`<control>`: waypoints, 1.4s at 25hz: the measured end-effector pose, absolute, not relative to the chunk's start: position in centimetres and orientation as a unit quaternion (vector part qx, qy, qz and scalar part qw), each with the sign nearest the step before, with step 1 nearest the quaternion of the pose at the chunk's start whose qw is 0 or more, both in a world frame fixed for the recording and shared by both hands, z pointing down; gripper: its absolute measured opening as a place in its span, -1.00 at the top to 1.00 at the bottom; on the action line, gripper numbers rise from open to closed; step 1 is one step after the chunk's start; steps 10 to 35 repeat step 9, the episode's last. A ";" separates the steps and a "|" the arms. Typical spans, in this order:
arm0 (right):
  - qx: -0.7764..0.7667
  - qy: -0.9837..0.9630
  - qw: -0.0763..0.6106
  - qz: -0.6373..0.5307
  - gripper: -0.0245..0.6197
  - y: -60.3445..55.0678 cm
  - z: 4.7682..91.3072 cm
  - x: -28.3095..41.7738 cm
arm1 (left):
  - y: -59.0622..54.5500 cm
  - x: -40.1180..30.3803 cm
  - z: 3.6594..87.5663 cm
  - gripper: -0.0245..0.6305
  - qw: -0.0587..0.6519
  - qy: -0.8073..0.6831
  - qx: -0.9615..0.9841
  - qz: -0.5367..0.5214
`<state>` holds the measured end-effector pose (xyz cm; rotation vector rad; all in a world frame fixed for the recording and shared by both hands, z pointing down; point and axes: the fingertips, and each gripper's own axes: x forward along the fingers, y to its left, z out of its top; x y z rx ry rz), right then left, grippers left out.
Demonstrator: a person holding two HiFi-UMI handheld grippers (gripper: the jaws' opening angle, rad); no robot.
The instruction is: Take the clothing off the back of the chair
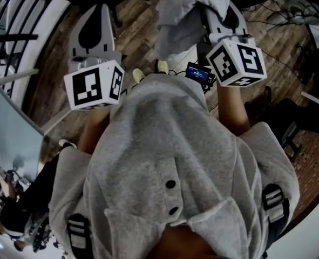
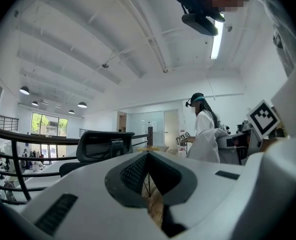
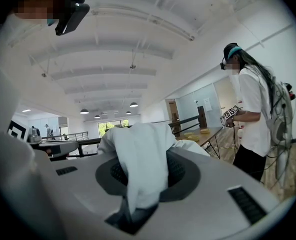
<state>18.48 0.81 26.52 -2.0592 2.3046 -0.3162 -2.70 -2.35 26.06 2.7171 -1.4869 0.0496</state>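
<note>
currently we have the right claw (image 3: 141, 165) pinched on a fold of the pale clothing (image 1: 183, 20), which hangs from it over the wooden floor (image 1: 140, 34). our left claw (image 2: 148, 157) has its tips together, nothing between them.

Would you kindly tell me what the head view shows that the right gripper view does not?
Only the head view: the two dark buttons on the wearer's grey hooded sweatshirt, and a small black device with a blue-lit screen. Only the right gripper view: the white beamed ceiling and a standing person in a white top. Both: the pale cloth garment, pinched in the right gripper.
</note>
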 end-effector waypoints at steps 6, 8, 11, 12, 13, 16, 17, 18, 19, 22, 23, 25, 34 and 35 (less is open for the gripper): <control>-0.668 0.737 0.016 -0.101 0.60 0.6 26.4 19.2 | -2.7 -2.0 25.8 0.89 0.021 -0.473 0.880 0.015; -0.670 0.736 0.016 -0.100 0.60 0.6 26.3 19.3 | -2.8 -2.0 25.6 0.89 0.019 -0.473 0.881 0.015; -0.670 0.735 0.016 -0.099 0.60 0.6 26.2 19.3 | -2.9 -1.9 25.5 0.89 0.018 -0.473 0.881 0.014; -0.670 0.735 0.016 -0.099 0.60 0.6 26.2 19.3 | -2.9 -1.9 25.5 0.89 0.018 -0.473 0.881 0.014; -0.670 0.735 0.016 -0.099 0.60 0.6 26.2 19.3 | -2.9 -1.9 25.5 0.89 0.018 -0.473 0.881 0.014; -0.670 0.735 0.016 -0.099 0.60 0.6 26.2 19.3 | -2.9 -1.9 25.5 0.89 0.018 -0.473 0.881 0.014; -0.670 0.735 0.016 -0.099 0.60 0.6 26.2 19.3 | -2.9 -1.9 25.5 0.89 0.018 -0.473 0.881 0.014; -0.670 0.735 0.016 -0.099 0.60 0.6 26.2 19.3 | -2.9 -1.9 25.5 0.89 0.018 -0.473 0.881 0.014; -0.670 0.735 0.016 -0.099 0.60 0.6 26.2 19.3 | -2.9 -1.9 25.5 0.89 0.018 -0.473 0.881 0.014; -0.670 0.735 0.016 -0.099 0.60 0.6 26.2 19.3 | -2.9 -1.9 25.5 0.89 0.018 -0.473 0.881 0.014; -0.670 0.735 0.016 -0.099 0.60 0.6 26.2 19.3 | -2.9 -1.9 25.5 0.89 0.018 -0.473 0.881 0.014; -0.670 0.735 0.016 -0.099 0.60 0.6 26.2 19.3 | -2.9 -1.9 25.5 0.89 0.018 -0.473 0.881 0.014; -0.670 0.735 0.016 -0.099 0.60 0.6 26.2 19.3 | -2.9 -1.9 25.5 0.89 0.018 -0.473 0.881 0.014; -0.670 0.735 0.016 -0.099 0.60 0.6 26.2 19.3 | -2.9 -1.9 25.5 0.89 0.018 -0.473 0.881 0.014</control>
